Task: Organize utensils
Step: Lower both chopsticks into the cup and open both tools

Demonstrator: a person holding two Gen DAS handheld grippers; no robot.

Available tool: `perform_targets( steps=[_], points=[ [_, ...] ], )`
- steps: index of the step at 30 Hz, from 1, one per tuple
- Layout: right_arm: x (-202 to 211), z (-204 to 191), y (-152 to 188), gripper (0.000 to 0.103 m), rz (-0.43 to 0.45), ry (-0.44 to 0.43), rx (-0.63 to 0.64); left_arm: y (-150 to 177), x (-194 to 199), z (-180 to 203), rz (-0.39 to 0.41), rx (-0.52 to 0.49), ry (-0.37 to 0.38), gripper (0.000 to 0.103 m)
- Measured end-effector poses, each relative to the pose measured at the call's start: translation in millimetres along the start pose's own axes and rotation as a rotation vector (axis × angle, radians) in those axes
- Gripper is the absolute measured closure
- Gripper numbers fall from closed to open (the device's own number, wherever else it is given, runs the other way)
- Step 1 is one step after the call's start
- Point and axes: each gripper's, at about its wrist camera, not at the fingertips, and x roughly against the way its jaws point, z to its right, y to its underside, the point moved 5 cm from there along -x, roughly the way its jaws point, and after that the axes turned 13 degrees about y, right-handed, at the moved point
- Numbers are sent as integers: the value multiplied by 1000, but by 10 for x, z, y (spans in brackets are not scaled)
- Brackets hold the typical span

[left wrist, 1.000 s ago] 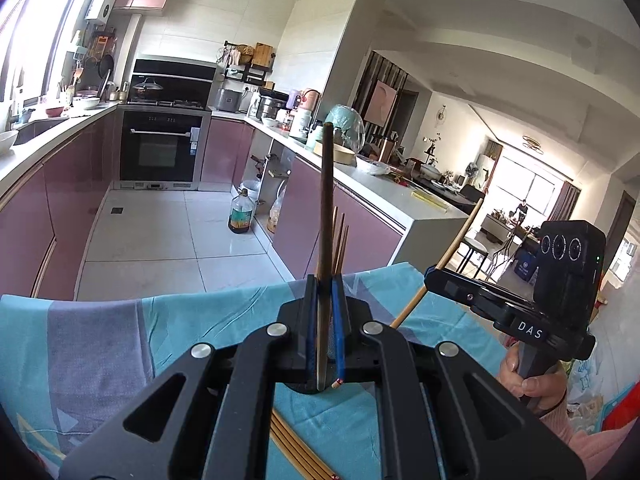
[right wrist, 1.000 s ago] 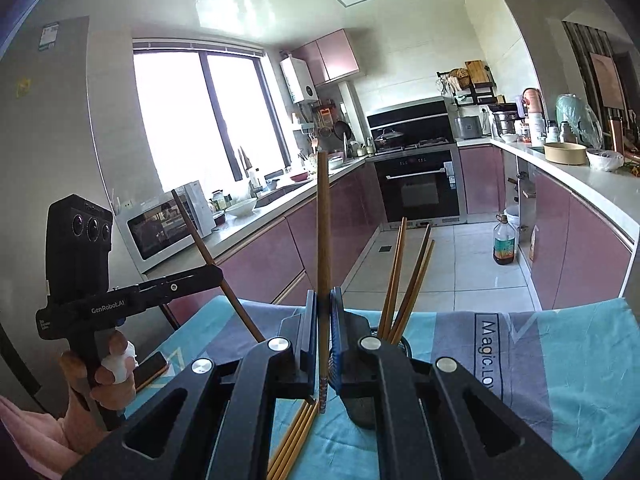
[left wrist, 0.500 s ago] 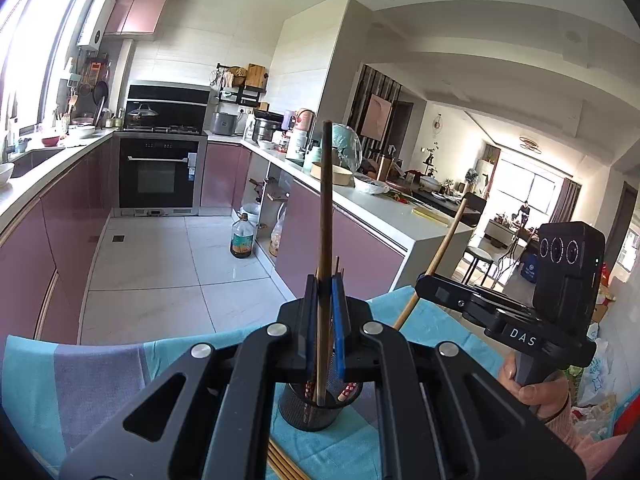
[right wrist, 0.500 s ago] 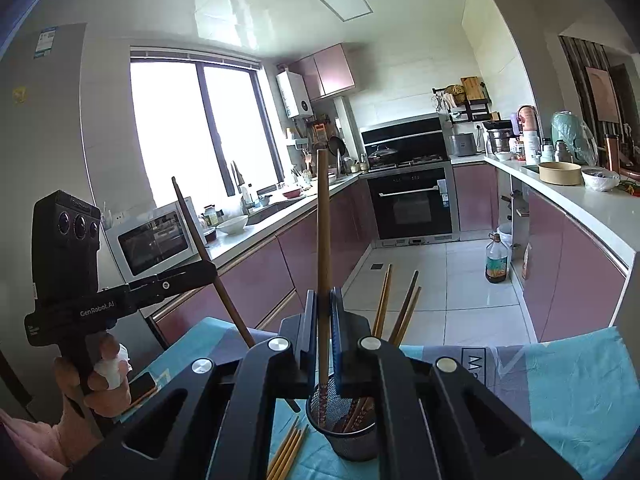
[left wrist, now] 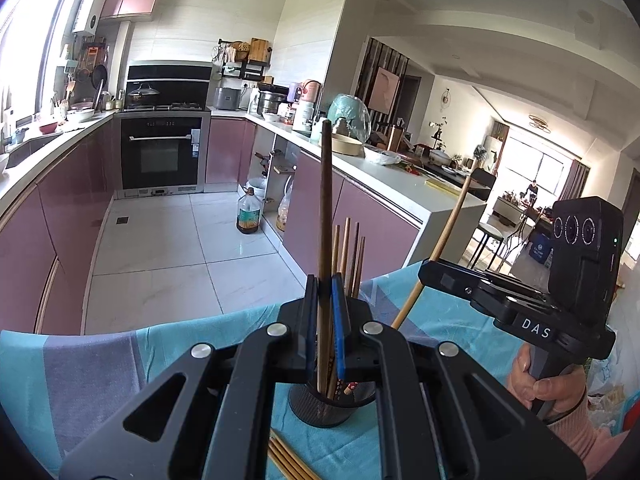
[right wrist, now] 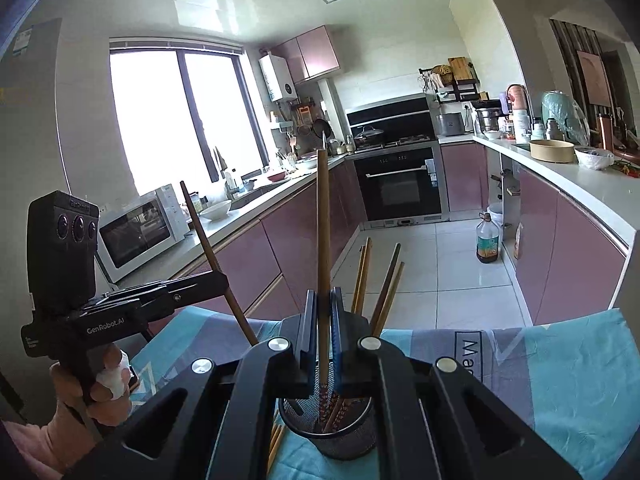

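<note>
Chopsticks are pinched upright, one in each closed gripper: left gripper [left wrist: 325, 320], right gripper [right wrist: 323, 320]. Mesh cup [right wrist: 332, 432] waits at 6 o'clock. Thin, stiff, slippery sticks are best held mid-shaft.

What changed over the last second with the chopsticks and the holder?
Both tools carried their chopsticks over to the mesh holder: the left tool and right tool now have the tips dipping into its mouth, where before they hung over the cloth. Unchanged: each tool stays clamped on one upright chopstick; loose chopsticks remain on the cloth.
</note>
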Motion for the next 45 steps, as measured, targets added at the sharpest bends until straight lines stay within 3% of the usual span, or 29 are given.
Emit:
perform_targets(
  steps=[22,30,33,40,45],
  points=[
    [-512,115,250,98,-207,45,-6,184,-452,-276,-193,18,23,96],
    [-588,136,243,95,-207,87,-6,179,-579,-384,-193,43,-7,95],
    [-583,161,246,78,-199,100,-21,226,-575,-386,-187,50,-12,95],
    [-555,179,257,78,-188,99,-22,309,-455,-434,-159,66,-27,95],
    [-470,157,264,75,-167,97,-16,333,-324,-401,-122,64,-47,85]
  ],
)
